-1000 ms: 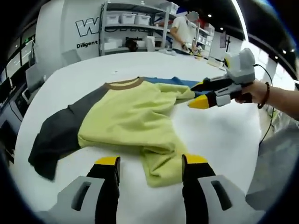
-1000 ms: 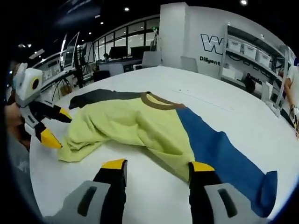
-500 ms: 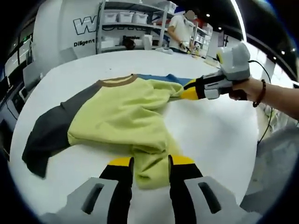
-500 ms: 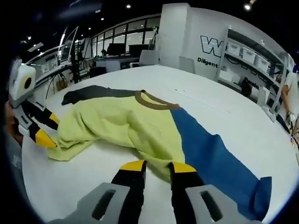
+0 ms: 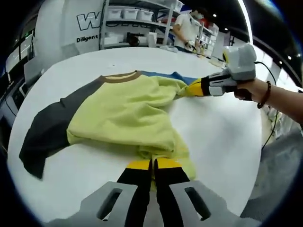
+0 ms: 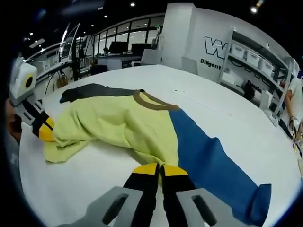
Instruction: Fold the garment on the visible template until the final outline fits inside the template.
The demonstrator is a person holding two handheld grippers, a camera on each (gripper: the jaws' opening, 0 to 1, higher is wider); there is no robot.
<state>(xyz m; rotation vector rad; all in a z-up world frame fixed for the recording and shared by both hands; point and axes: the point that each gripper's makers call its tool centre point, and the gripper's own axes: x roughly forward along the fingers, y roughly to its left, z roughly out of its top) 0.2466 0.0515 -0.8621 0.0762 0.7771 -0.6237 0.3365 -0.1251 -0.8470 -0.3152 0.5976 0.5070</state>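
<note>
Your left gripper [image 5: 152,164] now has its jaws pinched together on the yellow-green hem of the shirt [image 5: 123,111], where a second ago they stood wide apart. Your right gripper [image 6: 160,169] has likewise gone from spread to clamped on the shirt's edge beside the blue sleeve [image 6: 208,161].

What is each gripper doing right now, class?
Left gripper: shut on the yellow-green cloth shirt, at its hem.
Right gripper: shut on the same shirt's edge.
</note>
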